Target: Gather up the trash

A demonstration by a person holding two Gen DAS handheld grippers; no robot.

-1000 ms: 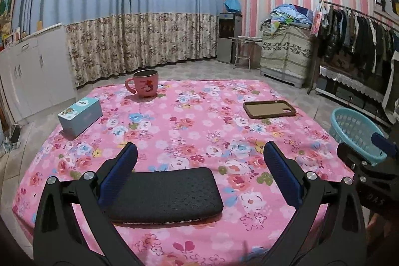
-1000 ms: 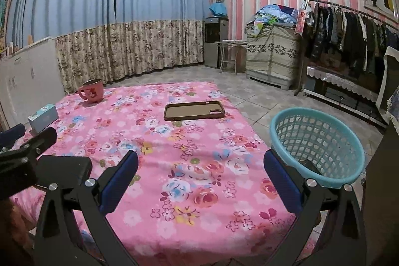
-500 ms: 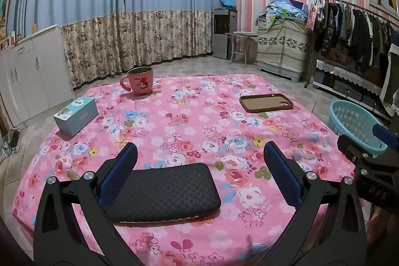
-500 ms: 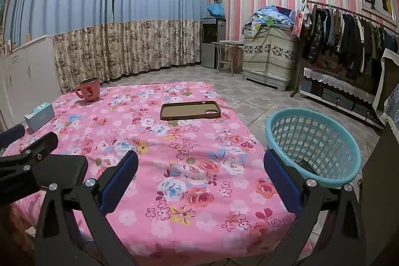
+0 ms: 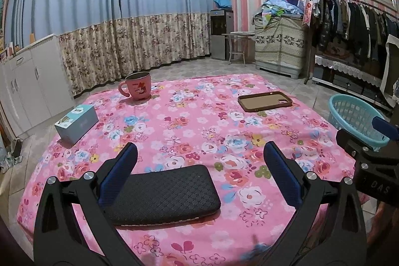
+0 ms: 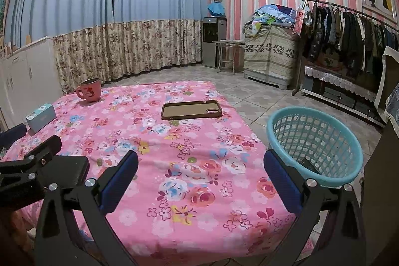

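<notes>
Two hand-held grippers hover at the near edge of a surface [image 5: 189, 126] draped in a pink floral cloth. The left gripper [image 5: 199, 166] has its blue-padded fingers spread wide and empty, directly over a black quilted pouch [image 5: 164, 193] lying near the edge. The right gripper [image 6: 200, 173] is likewise spread wide, holding nothing. Farther back sit a pink mug [image 5: 138, 86], a small teal box [image 5: 76, 123] and a brown phone case [image 6: 191, 110]. A turquoise plastic basket [image 6: 314, 141] stands on the tiled floor just beside the surface's right edge.
</notes>
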